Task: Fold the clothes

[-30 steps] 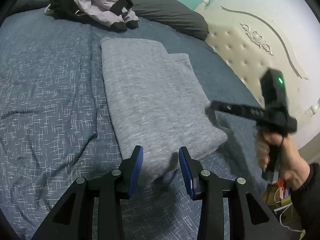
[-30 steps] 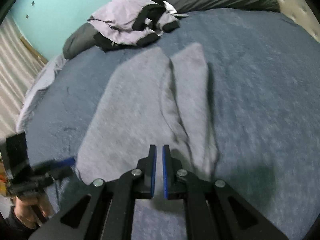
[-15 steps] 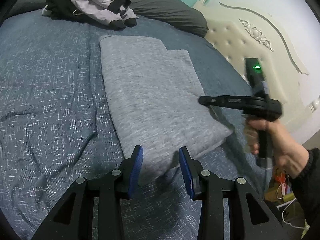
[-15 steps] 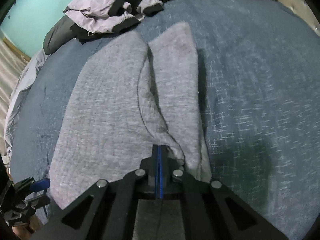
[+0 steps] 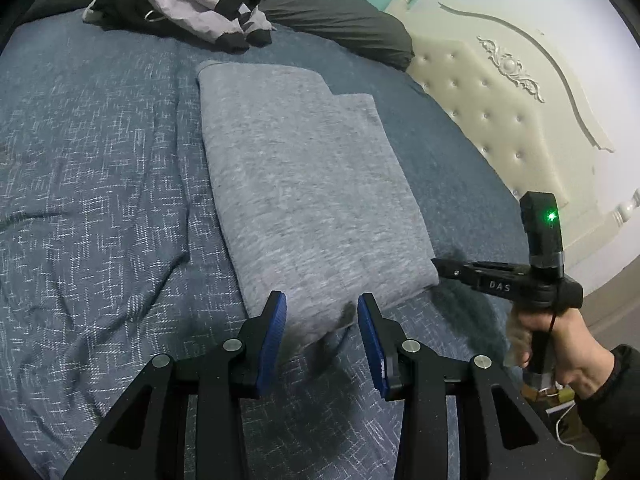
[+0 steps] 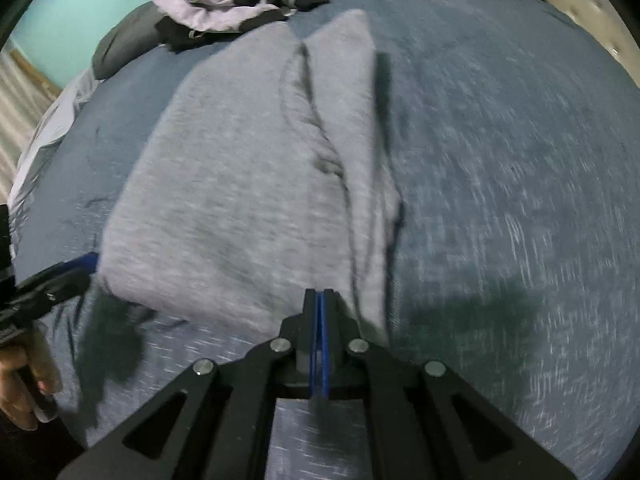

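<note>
A grey garment [image 5: 304,184] lies folded into a long rectangle on the blue bedspread [image 5: 100,160]. My left gripper [image 5: 322,308] is open, and the garment's near edge lies just beyond and between its blue pads. My right gripper [image 6: 318,296] is shut, pads pressed together with no cloth showing between them. In the left wrist view the right gripper [image 5: 440,266], held by a hand [image 5: 560,344], has its tip right at the garment's near right corner. The right wrist view shows the garment [image 6: 240,184] with a folded-in strip along its right side, and the left gripper [image 6: 76,268] at the left edge.
A lilac and black jacket [image 5: 192,4] is heaped at the far end of the bed, against a dark pillow [image 5: 340,16]. A cream tufted headboard [image 5: 500,120] runs along the right. Bedspread lies bare to the left of the garment.
The right gripper's jaws have gone from slightly apart to shut, and it has dropped to the garment's near right corner. The left gripper has stayed put and open.
</note>
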Motion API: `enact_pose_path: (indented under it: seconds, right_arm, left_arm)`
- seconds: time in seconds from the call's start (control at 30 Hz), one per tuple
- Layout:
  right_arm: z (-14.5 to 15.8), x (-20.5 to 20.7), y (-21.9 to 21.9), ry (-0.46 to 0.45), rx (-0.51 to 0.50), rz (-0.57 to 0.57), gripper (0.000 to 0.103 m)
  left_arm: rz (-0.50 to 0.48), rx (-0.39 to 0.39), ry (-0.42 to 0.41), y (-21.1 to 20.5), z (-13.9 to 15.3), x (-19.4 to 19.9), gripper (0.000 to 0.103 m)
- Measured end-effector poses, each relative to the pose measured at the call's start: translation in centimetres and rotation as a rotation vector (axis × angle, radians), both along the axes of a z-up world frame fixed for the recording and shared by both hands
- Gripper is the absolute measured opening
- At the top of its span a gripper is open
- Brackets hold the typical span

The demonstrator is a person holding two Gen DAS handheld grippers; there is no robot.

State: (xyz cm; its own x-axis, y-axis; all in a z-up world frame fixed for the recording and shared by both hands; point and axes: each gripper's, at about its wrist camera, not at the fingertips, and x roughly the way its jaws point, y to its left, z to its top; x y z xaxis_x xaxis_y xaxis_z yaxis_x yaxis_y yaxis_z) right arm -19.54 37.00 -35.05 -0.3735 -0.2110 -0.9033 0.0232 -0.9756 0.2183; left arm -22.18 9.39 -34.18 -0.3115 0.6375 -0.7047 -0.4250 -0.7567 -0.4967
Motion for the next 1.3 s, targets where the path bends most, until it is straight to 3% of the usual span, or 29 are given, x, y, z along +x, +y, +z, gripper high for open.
enact_pose_path:
  seconds: [0.23, 0.33, 0.6, 0.9, 1.03, 1.17, 1.3]
  right_arm:
    - [3.5, -0.4, 0.0, 0.091, -0.064, -0.053, 0.0]
    - [3.0, -0.9, -1.7, 0.072, -0.125, -0.014, 0.0]
    - [-0.8, -1.1, -0.8, 0.01, -0.098, -0.027, 0.0]
    - [3.0, -3.9, -0.5, 0.127, -0.121, -0.003, 0.0]
    - [2.1, -6.4, -1.5, 0.087, -0.096, 0.006, 0.0]
    - [0.3, -6.2, -0.8, 0.026, -0.041, 0.005, 0.0]
    - [1.2, -6.5, -0.8, 0.052, -0.025, -0.004, 0.0]
  left_arm:
    - [0.005, 0.001, 0.004, -0.4, 0.1, -0.2, 0.04]
    - [0.001, -0.003, -0.009, -0.5, -0.4, -0.3, 0.04]
    - [0.003, 0.005, -0.035, -0.8, -1.0, -0.8, 0.04]
    - [0.008, -0.001, -0.025, -1.1, -1.0, -0.6, 0.04]
    - [0.005, -0.003, -0.025, -1.0, -1.1, -0.6, 0.04]
    - [0.002, 0.004, -0.02, -1.1, -0.9, -0.7, 0.04]
    - [0.002, -0.002, -0.019, -1.0, -1.0, -0.9, 0.04]
